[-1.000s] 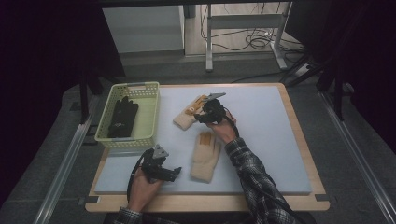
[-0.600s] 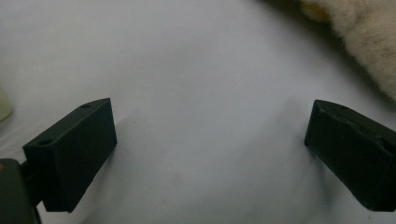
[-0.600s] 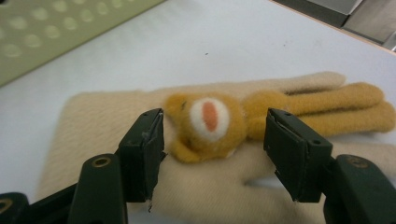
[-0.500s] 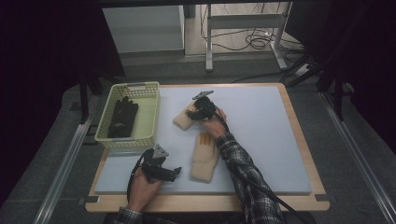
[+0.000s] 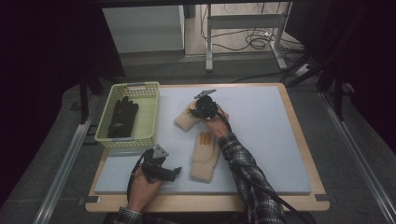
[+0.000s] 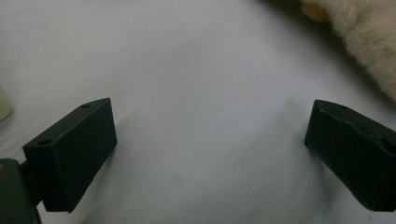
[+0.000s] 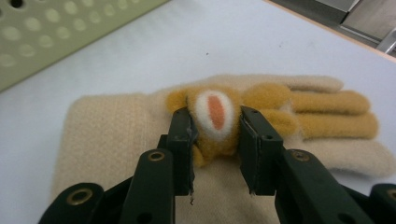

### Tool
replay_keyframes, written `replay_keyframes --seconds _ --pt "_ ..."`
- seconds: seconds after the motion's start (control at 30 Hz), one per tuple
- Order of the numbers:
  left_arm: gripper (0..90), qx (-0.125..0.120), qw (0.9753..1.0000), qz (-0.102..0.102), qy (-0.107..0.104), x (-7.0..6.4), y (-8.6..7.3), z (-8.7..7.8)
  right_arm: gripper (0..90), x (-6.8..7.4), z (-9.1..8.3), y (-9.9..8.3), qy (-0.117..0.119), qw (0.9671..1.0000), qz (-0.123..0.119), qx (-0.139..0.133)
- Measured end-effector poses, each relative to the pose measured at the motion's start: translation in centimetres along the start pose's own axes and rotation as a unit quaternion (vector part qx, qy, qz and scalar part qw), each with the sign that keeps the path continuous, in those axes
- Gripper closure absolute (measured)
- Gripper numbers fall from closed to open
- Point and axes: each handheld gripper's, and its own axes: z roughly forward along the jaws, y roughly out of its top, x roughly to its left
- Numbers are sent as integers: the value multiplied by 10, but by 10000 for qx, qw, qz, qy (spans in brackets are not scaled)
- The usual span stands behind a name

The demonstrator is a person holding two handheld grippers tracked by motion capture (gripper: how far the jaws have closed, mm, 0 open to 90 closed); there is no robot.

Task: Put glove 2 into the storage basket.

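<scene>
Two cream knitted gloves with orange fingers lie on the white mat. The far glove lies flat, and my right gripper is shut on the raised orange-and-white patch on its back. The near glove lies just right of my left gripper and enters the left gripper view's upper right corner. My left gripper sits low over bare mat with its jaws wide open and nothing between them.
A pale green perforated basket stands at the mat's left side with a black glove inside. The mat rests on a wooden table. Desk legs and cables stand on the floor beyond.
My right gripper has shifted a little to the left over the far glove. The left gripper and the near glove have stayed put.
</scene>
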Motion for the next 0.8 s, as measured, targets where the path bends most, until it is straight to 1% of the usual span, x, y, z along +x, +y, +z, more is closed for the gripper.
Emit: replay_keyframes --seconds 0.07,0.27,0.37,0.6,0.8 --pt "25 1 10000 1 0 0 0 0 664 0 -8 1 84 10000 40 -19" --pt "25 4 10000 -2 0 0 0 0 664 2 -34 4 306 9994 3 -139" --pt "25 11 10000 6 3 0 0 0 664 4 -48 5 390 9990 -87 -199" --pt "25 11 10000 11 2 0 0 0 663 10 -83 6 605 9974 -194 -327" --pt "25 5 10000 10 1 0 0 0 662 17 -117 3 822 9956 -291 -329"
